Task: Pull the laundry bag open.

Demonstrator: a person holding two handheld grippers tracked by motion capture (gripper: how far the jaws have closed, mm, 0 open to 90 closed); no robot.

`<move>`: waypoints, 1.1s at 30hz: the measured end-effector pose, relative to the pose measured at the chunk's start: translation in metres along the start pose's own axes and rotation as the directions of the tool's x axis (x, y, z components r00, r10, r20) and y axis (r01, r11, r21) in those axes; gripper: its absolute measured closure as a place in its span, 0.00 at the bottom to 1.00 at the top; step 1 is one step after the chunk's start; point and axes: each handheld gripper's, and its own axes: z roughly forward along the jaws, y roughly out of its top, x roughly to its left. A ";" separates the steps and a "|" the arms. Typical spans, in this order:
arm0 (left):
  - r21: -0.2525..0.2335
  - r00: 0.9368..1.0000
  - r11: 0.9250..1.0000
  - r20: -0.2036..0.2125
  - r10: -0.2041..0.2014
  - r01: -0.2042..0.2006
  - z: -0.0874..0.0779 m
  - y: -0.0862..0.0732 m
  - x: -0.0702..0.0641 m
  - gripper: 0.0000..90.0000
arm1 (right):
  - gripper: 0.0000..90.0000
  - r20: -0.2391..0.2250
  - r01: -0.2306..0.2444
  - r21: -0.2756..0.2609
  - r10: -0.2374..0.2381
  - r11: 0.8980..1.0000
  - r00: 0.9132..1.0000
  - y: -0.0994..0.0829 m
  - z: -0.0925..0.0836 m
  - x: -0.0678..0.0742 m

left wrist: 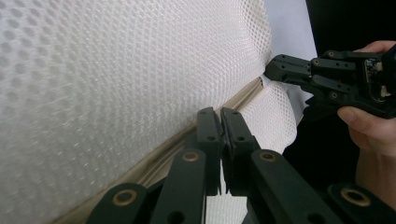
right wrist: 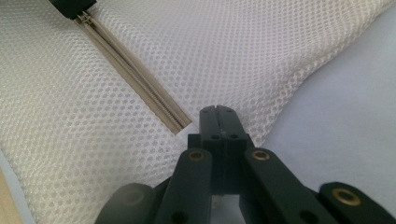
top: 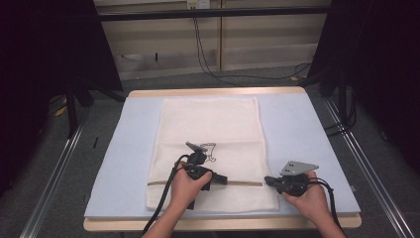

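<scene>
High view: a white mesh laundry bag point(top: 210, 148) lies flat on the pale blue mat point(top: 307, 144) covering the surface, its long axis running away from the person. A tan zipper point(top: 242, 183) crosses the bag near its close end. The left gripper point(top: 220, 179) rests on the bag over the zipper line, toward the middle; the right gripper point(top: 270, 180) sits at the bag's right edge, where the zipper ends.

Left gripper view: the jaws are closed together directly over the zipper point(left wrist: 205, 128); whether they pinch the slider cannot be told. The right gripper point(left wrist: 273, 70) appears farther off, its tip against the bag's edge at the zipper's end.

Right gripper view: the jaws are pressed fully together on the mesh point(right wrist: 261, 65) at the bag's edge, just beside the end of the zipper point(right wrist: 140, 79). The tip of the left gripper point(right wrist: 77, 9) sits on the zipper at the top left.
</scene>
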 end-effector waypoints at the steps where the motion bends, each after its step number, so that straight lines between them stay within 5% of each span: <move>1: -0.003 1.000 1.000 0.000 0.006 -0.006 -0.001 0.000 0.001 0.97 | 1.00 -0.002 0.000 -0.001 0.000 1.000 1.000 0.000 0.000 0.000; 33: -0.026 0.999 0.999 0.015 -0.039 0.039 -0.035 -0.006 0.017 0.97 | 1.00 -0.003 -0.013 -0.007 0.013 1.000 1.000 -0.001 0.000 0.000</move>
